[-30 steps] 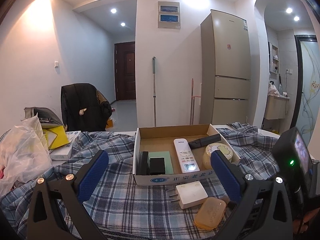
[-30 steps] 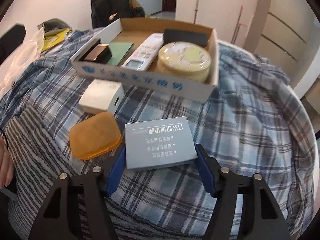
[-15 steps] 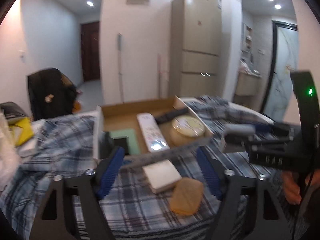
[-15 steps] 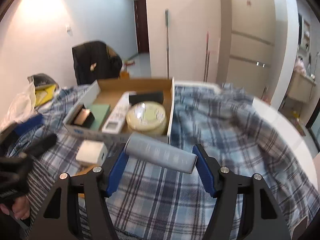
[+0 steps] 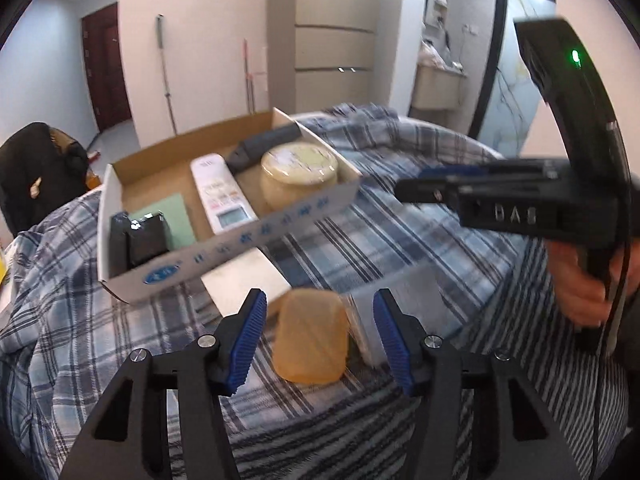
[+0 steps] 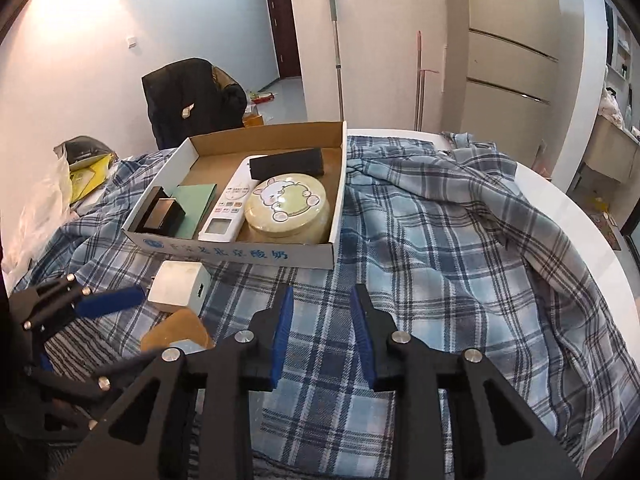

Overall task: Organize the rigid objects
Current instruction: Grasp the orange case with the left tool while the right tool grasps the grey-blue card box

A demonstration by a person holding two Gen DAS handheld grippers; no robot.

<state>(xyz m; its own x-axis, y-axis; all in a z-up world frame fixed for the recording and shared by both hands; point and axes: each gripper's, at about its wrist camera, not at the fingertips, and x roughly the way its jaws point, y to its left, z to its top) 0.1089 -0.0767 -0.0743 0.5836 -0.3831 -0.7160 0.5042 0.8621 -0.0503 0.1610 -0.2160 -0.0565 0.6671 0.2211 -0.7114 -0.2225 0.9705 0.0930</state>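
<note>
Left gripper (image 5: 319, 336): jaws about half open and just been closing, one blue pad on each side of the orange case (image 5: 310, 338); a gap shows between pads and case, so it is not gripped
Right gripper (image 6: 322, 332): jaws narrow, just been closing, nothing between them; it hangs above bare plaid cloth (image 6: 460, 256) in front of the box; in the left view its black body is held by a hand (image 5: 580, 280) at the right edge
Orange case: translucent, rounded, lying flat on the cloth just in front of the box
Grey-blue box (image 5: 400, 304): blurred, lying on the cloth just right of the orange case, close to the left gripper's right pad; whether it touches the case cannot be told
White adapter (image 6: 180, 286): on the cloth between the box front and the orange case
Cardboard box (image 6: 240, 254): open tray with blue print on its front wall, resting on the cloth
Inside the box: a white remote (image 6: 230, 206) down the middle, a round cream tin (image 6: 288, 208) with a cartoon lid to its right, a black bar (image 6: 286, 163) across the back, a green card (image 6: 196, 200) and a small black item (image 6: 160, 212) at the left
Room: a chair with a dark jacket (image 6: 192, 100), a fridge (image 6: 512, 52), a dark door (image 6: 282, 20)
</note>
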